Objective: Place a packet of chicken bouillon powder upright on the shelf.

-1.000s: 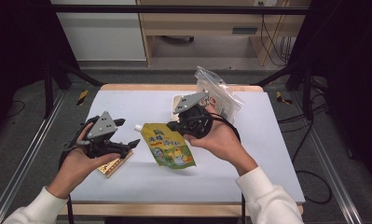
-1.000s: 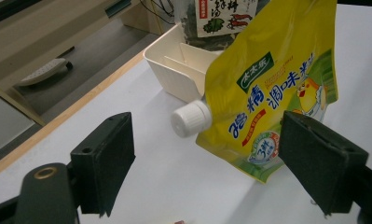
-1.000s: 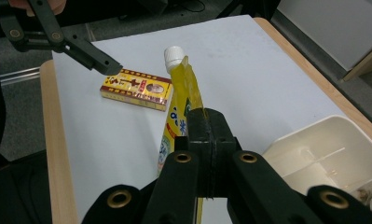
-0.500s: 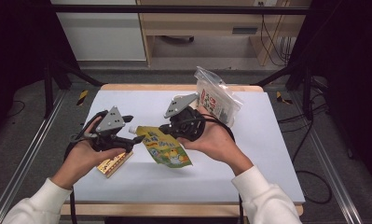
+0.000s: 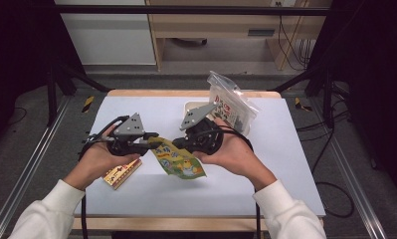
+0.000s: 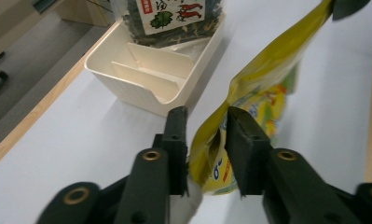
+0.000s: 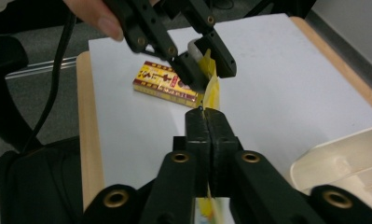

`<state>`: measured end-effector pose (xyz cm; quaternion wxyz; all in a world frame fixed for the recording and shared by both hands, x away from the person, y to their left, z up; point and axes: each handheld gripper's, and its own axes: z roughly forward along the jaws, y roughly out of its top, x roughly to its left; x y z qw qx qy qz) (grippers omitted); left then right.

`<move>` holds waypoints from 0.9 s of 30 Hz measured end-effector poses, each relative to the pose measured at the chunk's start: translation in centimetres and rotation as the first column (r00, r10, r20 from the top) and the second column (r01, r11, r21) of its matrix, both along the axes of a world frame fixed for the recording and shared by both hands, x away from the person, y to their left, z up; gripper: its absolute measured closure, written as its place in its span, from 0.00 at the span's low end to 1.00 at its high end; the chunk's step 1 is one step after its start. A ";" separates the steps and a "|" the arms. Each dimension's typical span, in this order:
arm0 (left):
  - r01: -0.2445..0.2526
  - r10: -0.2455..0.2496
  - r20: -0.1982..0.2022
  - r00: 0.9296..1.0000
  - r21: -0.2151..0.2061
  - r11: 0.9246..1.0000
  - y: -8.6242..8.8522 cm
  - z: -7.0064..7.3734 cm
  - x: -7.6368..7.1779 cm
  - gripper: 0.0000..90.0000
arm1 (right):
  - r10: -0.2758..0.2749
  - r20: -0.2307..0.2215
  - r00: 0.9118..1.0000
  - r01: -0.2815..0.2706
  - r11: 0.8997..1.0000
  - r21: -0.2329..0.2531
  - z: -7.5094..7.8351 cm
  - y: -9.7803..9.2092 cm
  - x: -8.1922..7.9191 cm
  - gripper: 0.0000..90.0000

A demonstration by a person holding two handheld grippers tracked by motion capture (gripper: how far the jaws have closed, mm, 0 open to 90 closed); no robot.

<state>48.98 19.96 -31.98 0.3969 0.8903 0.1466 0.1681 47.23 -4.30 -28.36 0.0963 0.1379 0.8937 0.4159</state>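
High view: the yellow pouch (image 5: 178,160) hangs at frame centre between the left tool (image 5: 145,140) and right tool (image 5: 178,144), lifted off the desk (image 5: 285,149); judging by this, it is picked up but not yet placed in the tray (image 5: 191,106).

Left gripper view: jaws partly spread around the pouch's lower end at centre, barely touching.

Right gripper view: jaws pressed together, pinching the pouch's edge; a box (image 7: 167,87) lies upper left.

White table (image 5: 295,164) with wooden edge, cream divided tray (image 6: 146,81) and yellow-red box (image 5: 121,173) on it
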 end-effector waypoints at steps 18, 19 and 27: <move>0.054 -0.054 0.006 0.999 0.039 0.998 -1.3 0.4 -0.7 0.89 | -0.021 -0.013 1.000 0.020 0.996 -0.085 -2.5 0.8 0.9 0.92; 0.055 -0.056 0.005 0.998 0.037 0.998 -1.3 0.4 -0.7 0.89 | -0.029 -0.016 0.999 0.027 0.996 -0.079 -2.5 0.7 0.9 0.92; 0.021 -0.021 0.037 0.999 0.019 1.000 -2.2 0.6 -0.4 0.69 | -0.069 -0.094 0.993 0.065 0.997 -0.043 -2.4 -0.4 1.2 1.00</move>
